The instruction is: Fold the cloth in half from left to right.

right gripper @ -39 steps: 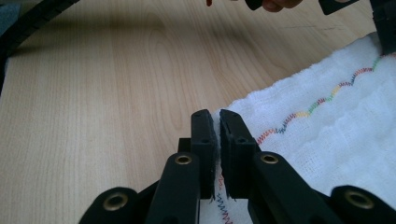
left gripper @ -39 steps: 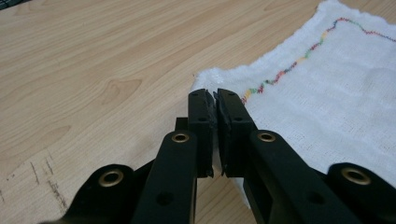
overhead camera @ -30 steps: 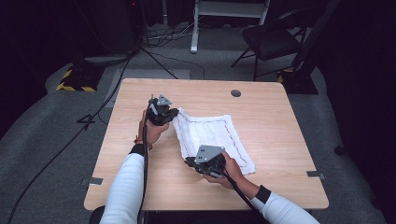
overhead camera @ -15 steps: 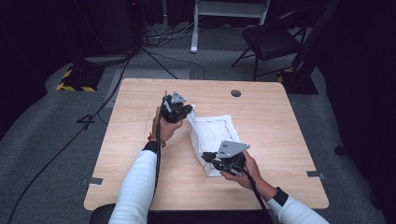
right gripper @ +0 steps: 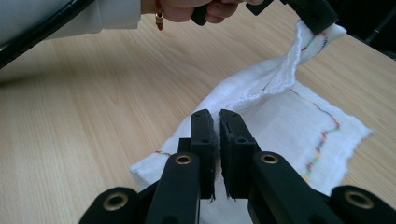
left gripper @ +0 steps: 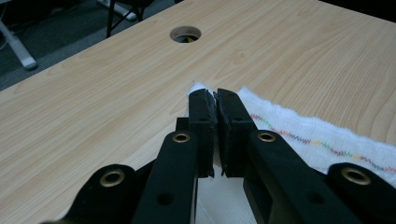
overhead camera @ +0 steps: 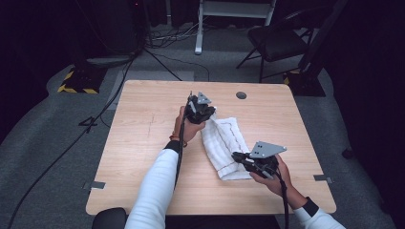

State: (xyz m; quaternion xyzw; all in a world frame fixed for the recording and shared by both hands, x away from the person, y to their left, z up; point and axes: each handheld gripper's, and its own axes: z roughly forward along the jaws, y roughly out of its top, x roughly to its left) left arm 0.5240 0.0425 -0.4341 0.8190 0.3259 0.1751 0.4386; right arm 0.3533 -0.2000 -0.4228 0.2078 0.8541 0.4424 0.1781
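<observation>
Right gripper [overhead camera: 237,156] near the table's [overhead camera: 143,119] front edge: jaws pinched tight on the white towel's [overhead camera: 222,143] near corner. Left gripper [overhead camera: 206,114] farther back, mid-table: jaws likewise clamped on the towel's far corner, lifting it.

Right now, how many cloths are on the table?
1. A white cloth lies right of the table's middle, its far corner pinched by the left gripper and its near edge by the right gripper.
</observation>
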